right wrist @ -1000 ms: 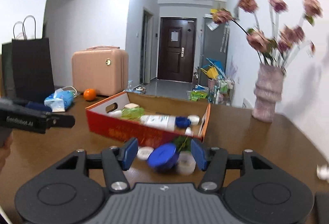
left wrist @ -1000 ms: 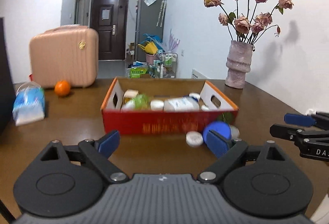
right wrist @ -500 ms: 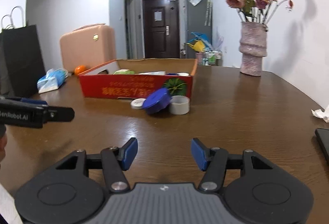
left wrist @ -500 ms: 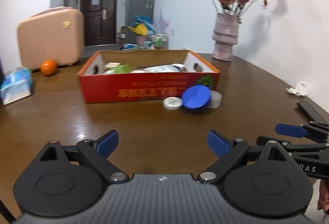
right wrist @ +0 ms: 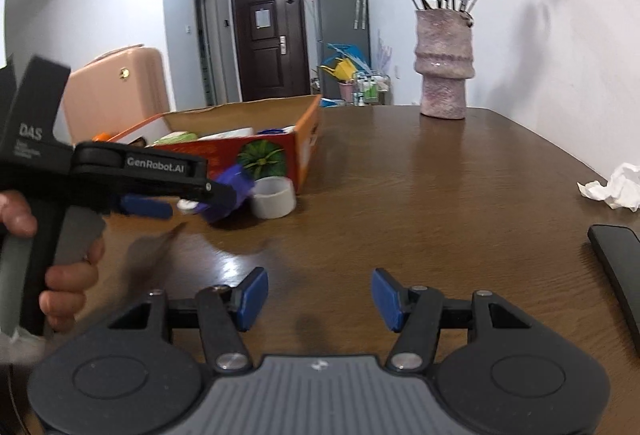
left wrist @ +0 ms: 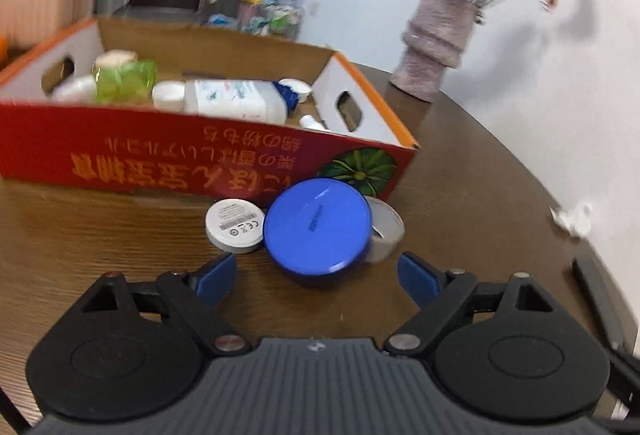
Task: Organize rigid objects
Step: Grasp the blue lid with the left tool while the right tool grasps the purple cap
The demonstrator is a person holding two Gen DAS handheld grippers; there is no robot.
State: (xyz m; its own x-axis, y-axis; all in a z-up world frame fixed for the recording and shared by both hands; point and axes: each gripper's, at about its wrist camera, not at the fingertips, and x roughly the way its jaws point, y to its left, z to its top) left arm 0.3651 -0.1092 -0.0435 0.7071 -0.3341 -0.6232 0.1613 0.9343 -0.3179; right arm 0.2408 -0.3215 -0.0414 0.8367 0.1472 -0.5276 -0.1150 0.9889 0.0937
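Beside the red box (left wrist: 200,155) on the bench (right wrist: 420,195), the blue lid (left wrist: 316,229) leans tilted, its flat face turned up toward me, propped between a white disc (left wrist: 235,224) and a tape roll (left wrist: 384,227). My left claw (left wrist: 316,277) points down at it, jaws closing but not touching, the lid just ahead of the tips. My right claw (right wrist: 319,299) hangs released over bare bench, nothing between its pads.

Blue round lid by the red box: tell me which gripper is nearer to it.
Left. The left gripper sits right at the blue round lid, jaws closing, pads not yet touching it. The right gripper hangs well back over bare table, empty.
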